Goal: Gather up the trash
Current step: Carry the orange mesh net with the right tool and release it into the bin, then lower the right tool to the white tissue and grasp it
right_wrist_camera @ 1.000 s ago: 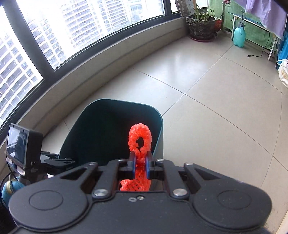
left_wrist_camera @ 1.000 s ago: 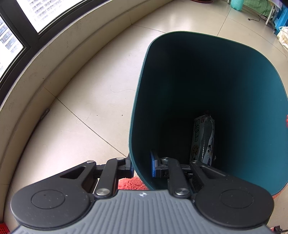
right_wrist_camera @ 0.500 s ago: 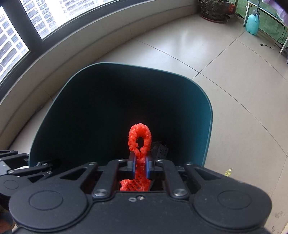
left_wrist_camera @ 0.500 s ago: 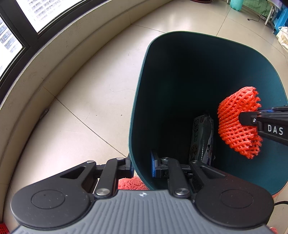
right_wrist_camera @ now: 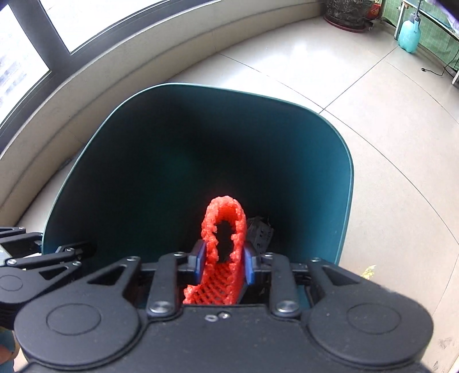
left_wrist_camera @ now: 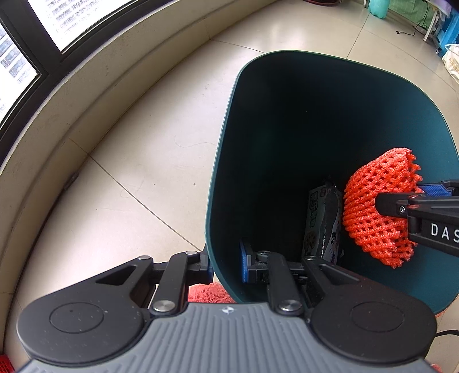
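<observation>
A dark teal trash bin (left_wrist_camera: 287,114) stands on the tiled floor. My left gripper (left_wrist_camera: 226,266) is shut on its near wall, one finger outside and one inside. A printed carton (left_wrist_camera: 321,223) stands in the bottom of the bin. My right gripper (right_wrist_camera: 224,259) hangs over the bin's (right_wrist_camera: 172,143) mouth with a red foam net (right_wrist_camera: 223,226) between its blue pads. Its jaws are opening and the net has sprung wider but still touches both pads. From the left wrist the net (left_wrist_camera: 370,206) shows at the right, above the bin's inside.
A red mat (left_wrist_camera: 209,292) lies under the bin's near side. A curved window ledge (left_wrist_camera: 57,114) runs along the left. A plant pot (right_wrist_camera: 347,11) and a teal spray bottle (right_wrist_camera: 408,37) stand far back. A yellow scrap (right_wrist_camera: 367,271) lies right of the bin.
My right gripper came down over the bin with the net, which entered the left wrist view. Its pads have since spread and the net has widened between them. The left gripper kept still.
</observation>
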The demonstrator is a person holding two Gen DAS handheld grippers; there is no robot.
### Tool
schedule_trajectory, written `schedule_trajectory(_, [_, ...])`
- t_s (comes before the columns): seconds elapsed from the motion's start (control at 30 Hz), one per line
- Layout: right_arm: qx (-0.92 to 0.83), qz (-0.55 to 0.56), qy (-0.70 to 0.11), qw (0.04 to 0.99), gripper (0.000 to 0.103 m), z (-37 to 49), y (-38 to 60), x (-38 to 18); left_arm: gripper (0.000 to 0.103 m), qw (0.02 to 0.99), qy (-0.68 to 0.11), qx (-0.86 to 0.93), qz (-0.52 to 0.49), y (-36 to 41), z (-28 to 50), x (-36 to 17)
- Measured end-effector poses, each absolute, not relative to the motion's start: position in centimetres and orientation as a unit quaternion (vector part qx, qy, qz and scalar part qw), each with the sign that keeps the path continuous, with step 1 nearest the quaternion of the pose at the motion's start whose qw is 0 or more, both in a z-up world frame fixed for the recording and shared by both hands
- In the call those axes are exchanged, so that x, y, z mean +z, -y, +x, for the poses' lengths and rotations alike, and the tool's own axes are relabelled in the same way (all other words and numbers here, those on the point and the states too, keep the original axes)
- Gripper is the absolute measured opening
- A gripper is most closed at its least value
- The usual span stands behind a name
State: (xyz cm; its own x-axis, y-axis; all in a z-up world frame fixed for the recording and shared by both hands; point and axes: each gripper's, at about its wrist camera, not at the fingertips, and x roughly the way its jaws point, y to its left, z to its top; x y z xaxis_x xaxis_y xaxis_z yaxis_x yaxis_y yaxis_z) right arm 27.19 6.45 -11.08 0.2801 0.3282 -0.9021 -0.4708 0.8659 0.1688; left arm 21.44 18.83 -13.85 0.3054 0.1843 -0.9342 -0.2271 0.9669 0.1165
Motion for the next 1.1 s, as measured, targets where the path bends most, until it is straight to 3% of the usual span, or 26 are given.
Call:
schedule_trajectory(0.1, [0.256,-0.07,-0.543,0.797,0.039,26.8,-6.2,-10.5,0.016,0.807,-0.576,0.128,-0.018,-18.8,21.5,-13.8])
schedule_trajectory(0.17, [0.261,-0.071,-0.538,0.798,0.054,26.4,-6.1,-9.9,0.016,0.807,-0.576,0.128,-0.019,-18.8,21.5,-13.8])
schedule_trajectory(0.23, [0.272,-0.068,-0.532,0.799,0.056,26.0,-5.4,-9.1,0.016,0.807,-0.576,0.129,-0.02,-18.9,21.5,-13.8])
schedule_trajectory(0.57, [0.259,0.001,-0.495,0.829,0.081,22.2,3.5,-4.9,0.016,0.806,-0.577,0.131,-0.02,-18.8,21.6,-13.7])
schedule_trajectory(0.73, [0.177,0.02,-0.545,0.819,0.085,21.3,8.1,-8.6,0.016,0.805,-0.578,0.132,-0.019,-18.8,21.7,-13.7])
schedule_trajectory(0.9, [0.122,0.036,-0.628,0.768,0.085,19.6,10.5,-16.4,0.016,0.805,-0.577,0.135,-0.017,-18.7,21.7,-13.8])
schedule_trajectory(1.1, [0.084,0.043,-0.672,0.735,0.084,17.3,10.5,-24.0,0.016,0.805,-0.578,0.136,-0.018,-18.7,21.7,-13.8])
